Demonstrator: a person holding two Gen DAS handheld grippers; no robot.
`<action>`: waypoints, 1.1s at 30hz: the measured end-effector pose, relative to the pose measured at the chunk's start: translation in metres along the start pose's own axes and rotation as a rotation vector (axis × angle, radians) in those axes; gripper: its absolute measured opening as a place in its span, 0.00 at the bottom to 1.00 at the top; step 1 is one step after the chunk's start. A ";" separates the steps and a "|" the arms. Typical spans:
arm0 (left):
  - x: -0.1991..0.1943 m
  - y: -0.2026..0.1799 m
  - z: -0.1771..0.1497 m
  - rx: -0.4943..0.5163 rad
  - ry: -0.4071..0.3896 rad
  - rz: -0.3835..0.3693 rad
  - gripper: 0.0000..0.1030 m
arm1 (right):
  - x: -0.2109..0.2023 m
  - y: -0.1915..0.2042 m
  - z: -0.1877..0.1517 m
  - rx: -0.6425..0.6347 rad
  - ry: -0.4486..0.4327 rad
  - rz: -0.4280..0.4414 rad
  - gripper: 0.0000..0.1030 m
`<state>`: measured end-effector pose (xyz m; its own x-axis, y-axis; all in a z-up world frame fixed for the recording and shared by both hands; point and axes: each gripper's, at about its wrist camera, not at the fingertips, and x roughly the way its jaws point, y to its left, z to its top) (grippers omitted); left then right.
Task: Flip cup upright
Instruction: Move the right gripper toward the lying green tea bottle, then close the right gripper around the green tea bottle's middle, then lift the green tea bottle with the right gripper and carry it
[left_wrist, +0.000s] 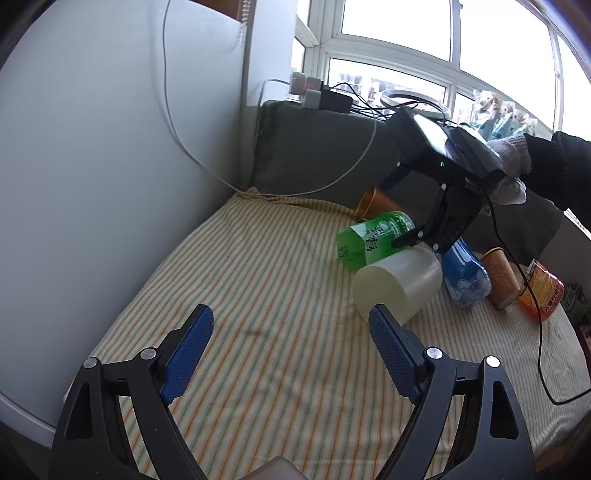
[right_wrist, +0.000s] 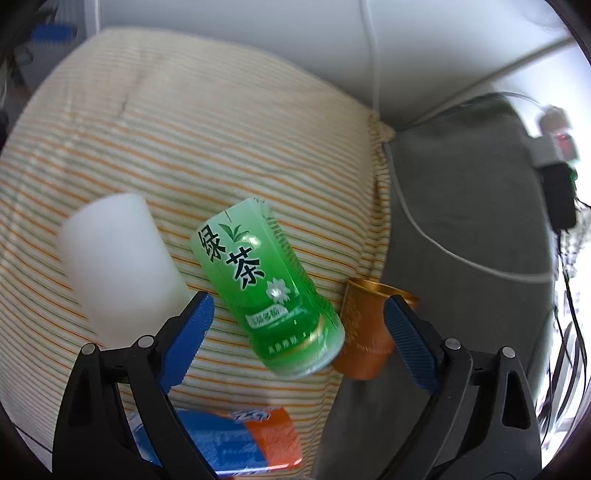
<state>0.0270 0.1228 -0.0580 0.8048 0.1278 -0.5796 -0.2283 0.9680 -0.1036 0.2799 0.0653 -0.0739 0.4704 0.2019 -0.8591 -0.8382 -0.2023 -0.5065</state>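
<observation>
A white cup (left_wrist: 399, 284) lies on its side on the striped cloth (left_wrist: 240, 295), its closed base toward my left gripper; it also shows blurred in the right wrist view (right_wrist: 118, 266). My left gripper (left_wrist: 291, 328) is open and empty, low over the cloth, just short of the cup. My right gripper (right_wrist: 299, 310) is open and empty above a lying green tea can (right_wrist: 269, 291), with the white cup to its left. In the left wrist view the right gripper (left_wrist: 421, 236) hovers over the green can (left_wrist: 373, 238) and the cup.
A copper cup (right_wrist: 369, 328) lies beside the green can at the cloth's edge. A blue bottle (left_wrist: 463, 277), an orange paper cup (left_wrist: 500, 277) and an orange can (left_wrist: 541, 291) lie to the right. A grey cushion (left_wrist: 314, 151), cables and a wall border the cloth.
</observation>
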 end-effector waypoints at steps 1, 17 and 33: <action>0.001 0.001 0.000 -0.001 0.000 0.003 0.84 | 0.008 0.000 0.002 -0.019 0.016 0.005 0.90; 0.013 0.008 -0.001 -0.036 0.033 0.015 0.84 | 0.048 -0.024 0.020 0.056 0.046 0.241 0.83; 0.012 0.009 -0.001 -0.040 0.028 0.022 0.84 | 0.072 -0.045 0.025 0.207 0.058 0.332 0.70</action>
<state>0.0345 0.1333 -0.0666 0.7836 0.1423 -0.6048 -0.2681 0.9556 -0.1225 0.3441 0.1127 -0.1109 0.1737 0.1027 -0.9794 -0.9825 -0.0492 -0.1794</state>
